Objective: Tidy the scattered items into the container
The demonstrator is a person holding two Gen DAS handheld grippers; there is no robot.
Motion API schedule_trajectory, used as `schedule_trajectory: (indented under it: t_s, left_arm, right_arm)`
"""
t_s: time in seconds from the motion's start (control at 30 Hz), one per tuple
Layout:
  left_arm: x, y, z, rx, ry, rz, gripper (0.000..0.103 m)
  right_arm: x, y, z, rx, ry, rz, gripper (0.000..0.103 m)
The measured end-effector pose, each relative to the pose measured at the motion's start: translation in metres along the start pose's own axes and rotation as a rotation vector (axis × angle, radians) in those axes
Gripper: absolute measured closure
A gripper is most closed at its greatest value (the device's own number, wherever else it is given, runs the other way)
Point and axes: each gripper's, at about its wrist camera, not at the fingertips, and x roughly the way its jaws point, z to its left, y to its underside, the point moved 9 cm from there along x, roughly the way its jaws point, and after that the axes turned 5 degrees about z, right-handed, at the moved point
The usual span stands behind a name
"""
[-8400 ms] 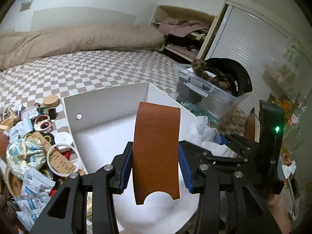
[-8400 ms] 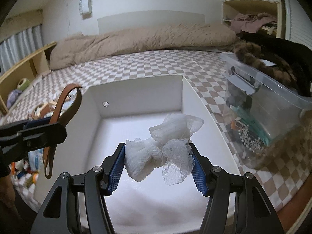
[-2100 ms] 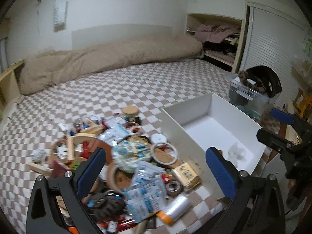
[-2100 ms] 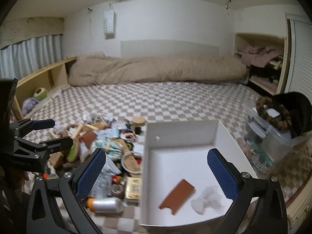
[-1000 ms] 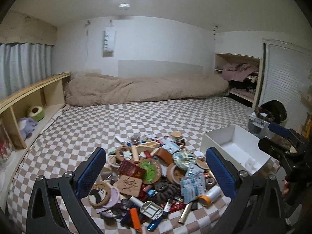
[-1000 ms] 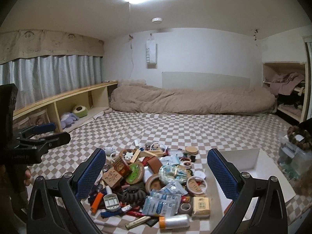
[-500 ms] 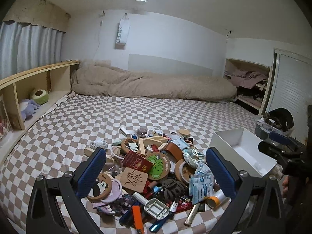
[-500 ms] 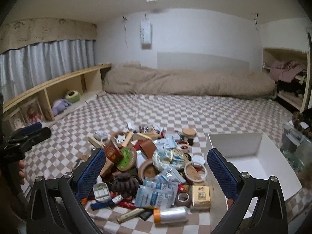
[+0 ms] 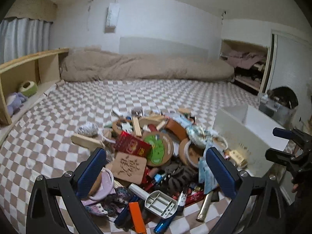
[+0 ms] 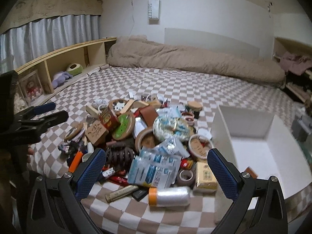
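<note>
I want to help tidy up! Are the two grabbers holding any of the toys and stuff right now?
No, nothing is held. The left gripper and the right gripper are both wide open above the pile of items, beside the white box.

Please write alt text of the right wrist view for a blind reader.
The open right gripper hovers over a heap of small household items on a checkered bedspread, beside an open white rectangular box.

white walls [image 10: 214,9], grey curtains [image 10: 48,37], a wooden shelf [image 10: 64,58], and a beige duvet [image 10: 185,60] on the checkered bed [image 10: 175,85].
</note>
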Motion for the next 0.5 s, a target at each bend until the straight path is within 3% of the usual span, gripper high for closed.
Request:
schedule_trajectory:
  t_s: [0.3, 0.5]
  left_arm:
    - [0.042, 0.032, 0.004, -0.035, 0.040, 0.090, 0.000]
    - [0.062, 0.062, -0.003, -0.025, -0.009, 0.164, 0.000]
  right_arm:
    - [0.032, 0.035, -0.021, 0.005, 0.063, 0.016, 0.000]
    - [0.048, 0.058, -0.028, 0.029, 0.072, 0.047, 0.000]
